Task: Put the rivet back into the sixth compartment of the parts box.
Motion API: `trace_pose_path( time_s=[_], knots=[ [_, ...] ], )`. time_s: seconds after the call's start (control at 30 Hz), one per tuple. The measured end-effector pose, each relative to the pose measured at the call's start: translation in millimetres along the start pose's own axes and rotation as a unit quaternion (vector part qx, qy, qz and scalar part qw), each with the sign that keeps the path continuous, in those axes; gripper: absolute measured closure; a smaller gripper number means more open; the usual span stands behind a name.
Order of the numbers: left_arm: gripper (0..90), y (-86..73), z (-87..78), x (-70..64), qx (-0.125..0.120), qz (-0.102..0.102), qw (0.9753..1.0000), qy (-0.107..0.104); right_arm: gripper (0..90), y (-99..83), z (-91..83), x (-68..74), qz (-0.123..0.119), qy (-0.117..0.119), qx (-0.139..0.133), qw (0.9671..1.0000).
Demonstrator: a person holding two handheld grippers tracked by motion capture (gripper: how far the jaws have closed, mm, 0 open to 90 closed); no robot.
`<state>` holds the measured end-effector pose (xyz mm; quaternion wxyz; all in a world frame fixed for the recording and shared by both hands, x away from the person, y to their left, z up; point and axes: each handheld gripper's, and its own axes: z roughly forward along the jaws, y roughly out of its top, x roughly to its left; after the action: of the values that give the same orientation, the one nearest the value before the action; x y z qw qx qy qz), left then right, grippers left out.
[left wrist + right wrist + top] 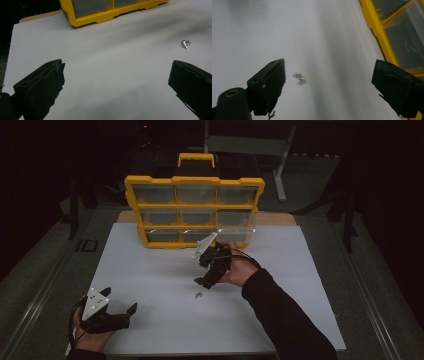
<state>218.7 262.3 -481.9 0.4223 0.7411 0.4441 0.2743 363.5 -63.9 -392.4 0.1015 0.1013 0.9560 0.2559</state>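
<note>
We note small metal screws (198, 294) mid-desk (150, 270); right gripper (207, 275) above them, jaws wide, empty. Left gripper (120, 316) at near left corner, jaws wide. Yellow drawer organizer (194, 212) at far edge.

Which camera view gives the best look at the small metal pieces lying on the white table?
The right gripper view: the small metal pieces lie close, between its open fingers, though slightly blurred. The left gripper view shows them farther off. The high view shows a tiny speck.

Matt white tabletop (165, 320); glossy yellow plastic organizer (194, 180); shiny metal screws (299, 78).
</note>
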Motion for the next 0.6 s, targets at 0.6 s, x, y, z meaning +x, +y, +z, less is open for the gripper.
trace_pose_path(
  time_s=[0.6],
  knots=[
    [1.0,0.2,-1.4,0.4,-0.001,0.002,1.0,0.003,16.4,16.5,58.5,0.8,-0.041,0.072,0.109,0.9905]
  ],
)
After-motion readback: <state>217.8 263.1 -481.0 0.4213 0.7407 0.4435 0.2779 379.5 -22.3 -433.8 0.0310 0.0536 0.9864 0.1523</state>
